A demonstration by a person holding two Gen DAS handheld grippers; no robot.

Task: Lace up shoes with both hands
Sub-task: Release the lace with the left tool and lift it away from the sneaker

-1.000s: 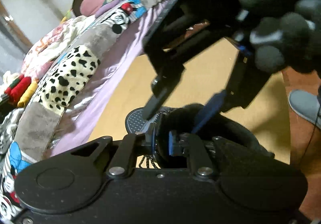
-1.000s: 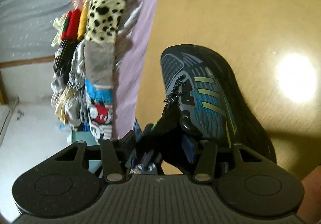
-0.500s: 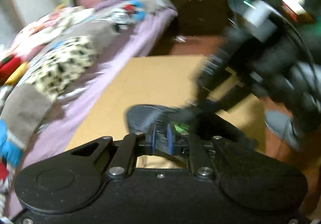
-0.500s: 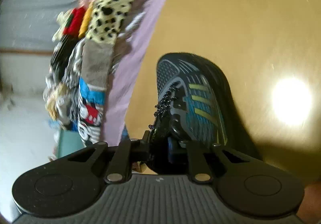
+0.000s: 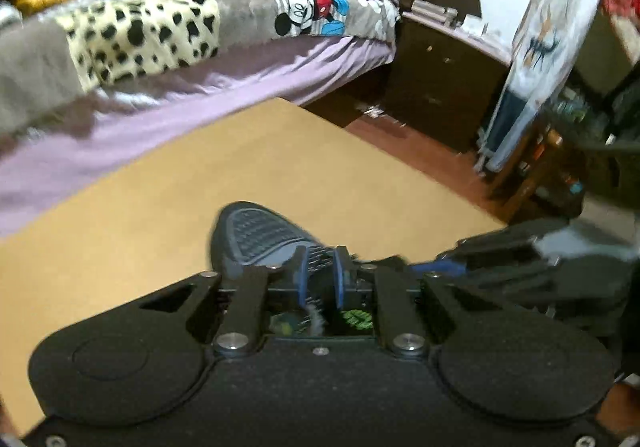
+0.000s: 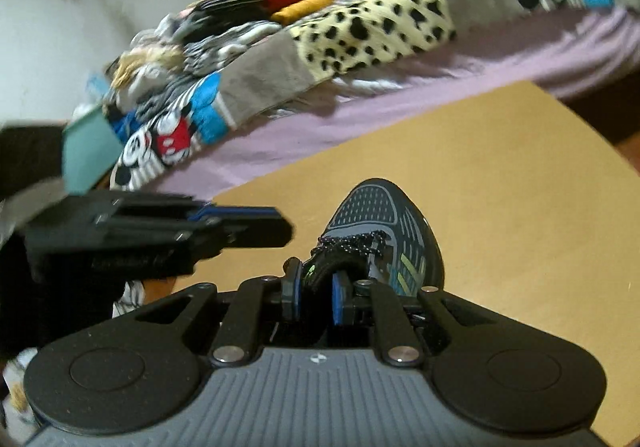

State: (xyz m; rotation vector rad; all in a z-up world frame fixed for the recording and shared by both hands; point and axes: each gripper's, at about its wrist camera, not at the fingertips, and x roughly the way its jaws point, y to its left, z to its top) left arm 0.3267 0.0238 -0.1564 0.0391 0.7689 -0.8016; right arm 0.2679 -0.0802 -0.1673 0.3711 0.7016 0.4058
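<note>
Two grippers flank one shoe (image 6: 384,231) on the tan board (image 6: 520,207), toe pointing away: right gripper (image 6: 314,293), jaws just closed, clamps the tongue; left gripper (image 5: 320,279), nearly together, grip unclear

shoe (image 6: 394,231): on the board (image 6: 500,183), toe pointing far, just before both grippers
board: on the floor, alongside the bed's near edge
bed (image 5: 168,95): far and left of the board
quilt (image 6: 360,27): on the bed, clothes piled at its far side
dresser (image 5: 436,83): right of the bed
left gripper (image 5: 319,277): left of the right gripper (image 6: 312,289)
</note>
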